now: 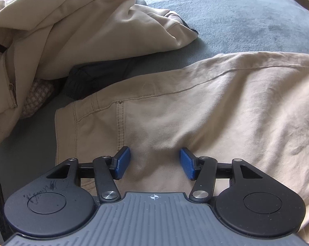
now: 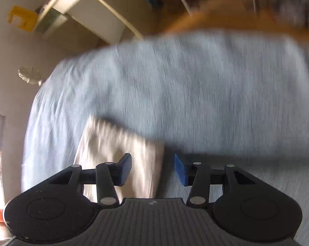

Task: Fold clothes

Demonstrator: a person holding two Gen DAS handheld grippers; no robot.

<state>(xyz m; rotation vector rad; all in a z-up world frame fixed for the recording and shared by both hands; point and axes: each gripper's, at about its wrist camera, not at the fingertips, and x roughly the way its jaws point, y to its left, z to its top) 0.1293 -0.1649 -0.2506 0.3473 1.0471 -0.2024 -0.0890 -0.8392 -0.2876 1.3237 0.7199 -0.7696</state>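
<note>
1. Left claw (image 1: 155, 163): jaws spread wide, nothing between the blue pads (image 1: 122, 162). It sits low over the khaki trousers (image 1: 195, 110) at the bottom centre of the left wrist frame.
2. Khaki trousers: laid across the blue-grey bed cover (image 1: 236, 18), filling the centre and right of the left wrist frame. A pocket seam with a rivet shows just above the left pad.
3. Cream hoodie (image 1: 62, 26): heaped in the upper left of the left wrist frame, apart from the trousers. A dark garment (image 1: 93, 78) lies between the two, partly under the hoodie.
4. Right claw (image 2: 152, 169): jaws apart, holding nothing. The right wrist frame is heavily motion-blurred.
5. Beige fabric end (image 2: 117, 153): lies on the pale blue cover (image 2: 195, 82) at the lower left-centre of the right wrist frame, below the claw's left pad. Whether a pad touches it cannot be determined.
</note>
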